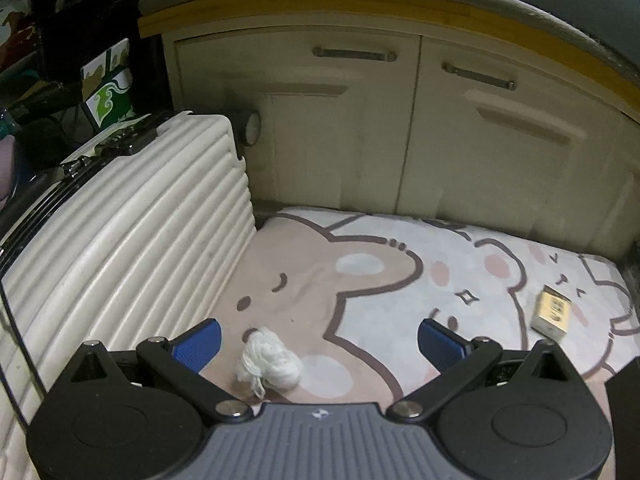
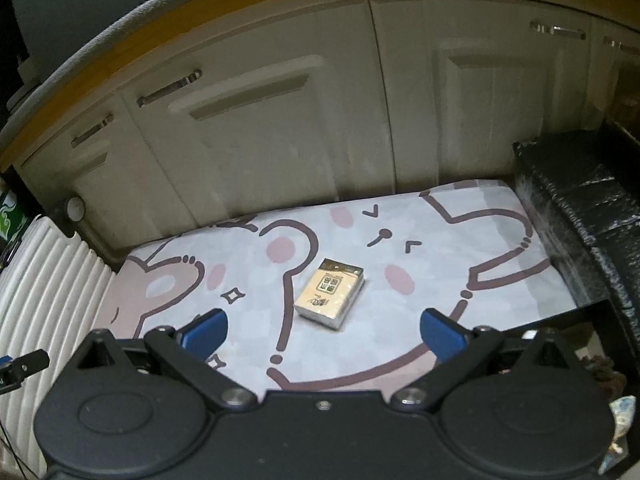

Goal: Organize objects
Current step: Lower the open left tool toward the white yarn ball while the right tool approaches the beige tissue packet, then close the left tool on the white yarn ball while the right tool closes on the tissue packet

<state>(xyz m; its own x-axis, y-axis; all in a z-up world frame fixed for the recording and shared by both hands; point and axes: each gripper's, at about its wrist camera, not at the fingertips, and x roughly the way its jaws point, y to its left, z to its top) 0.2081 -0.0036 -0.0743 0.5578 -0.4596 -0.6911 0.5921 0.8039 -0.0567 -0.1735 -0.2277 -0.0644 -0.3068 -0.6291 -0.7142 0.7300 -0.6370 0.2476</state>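
Note:
A small white bundle of yarn [image 1: 270, 364] lies on the cartoon-print mat [image 1: 360, 280], between the blue pads of my left gripper [image 1: 320, 340] and nearer the left one. That gripper is open and touches nothing. A tan tissue pack [image 1: 552, 312] lies far right on the mat. In the right wrist view the same tissue pack [image 2: 330, 298] rests flat just ahead of my right gripper [image 2: 324, 332], which is open and empty above the mat [image 2: 420, 248].
A ribbed white suitcase [image 1: 132, 240] lies along the mat's left side [image 2: 52, 288]. Cream cabinet doors [image 1: 400, 120] stand behind the mat. A black padded block [image 2: 580, 208] borders the right edge. Dark clutter and a green-white box [image 1: 110, 96] sit at the far left.

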